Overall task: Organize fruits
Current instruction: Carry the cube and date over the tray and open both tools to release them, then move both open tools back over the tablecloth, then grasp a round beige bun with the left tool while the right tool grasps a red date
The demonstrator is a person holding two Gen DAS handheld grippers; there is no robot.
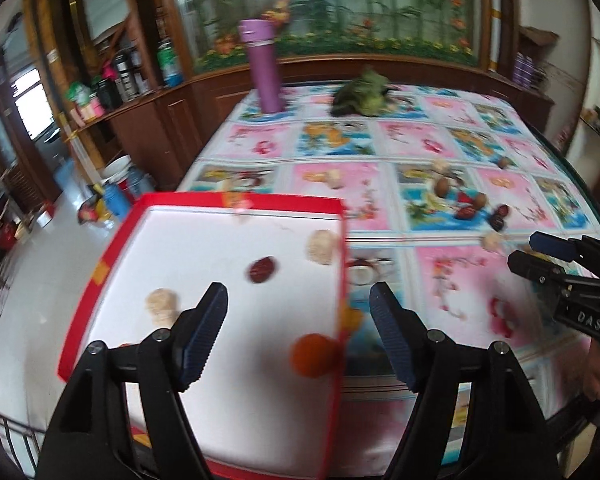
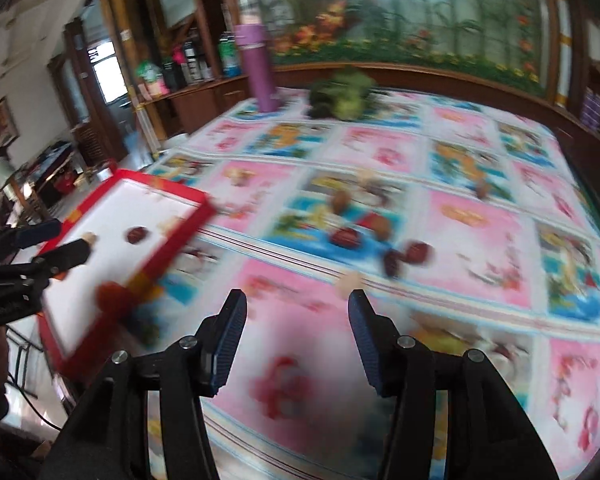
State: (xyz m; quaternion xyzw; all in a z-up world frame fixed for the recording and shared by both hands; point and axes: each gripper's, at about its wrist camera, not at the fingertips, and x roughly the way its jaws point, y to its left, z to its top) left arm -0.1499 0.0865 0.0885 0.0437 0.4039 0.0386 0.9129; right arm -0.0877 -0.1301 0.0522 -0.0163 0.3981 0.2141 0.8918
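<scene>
Right now I have my left gripper spread wide and empty over the red tray, which holds a dark date, two pale lumps and an orange fruit against its right wall. My right gripper is also wide and empty above the patterned tablecloth, with loose dates and nuts scattered well ahead of it. Farther back stand a purple bottle and a green leafy bundle, clear of both grippers.
</scene>
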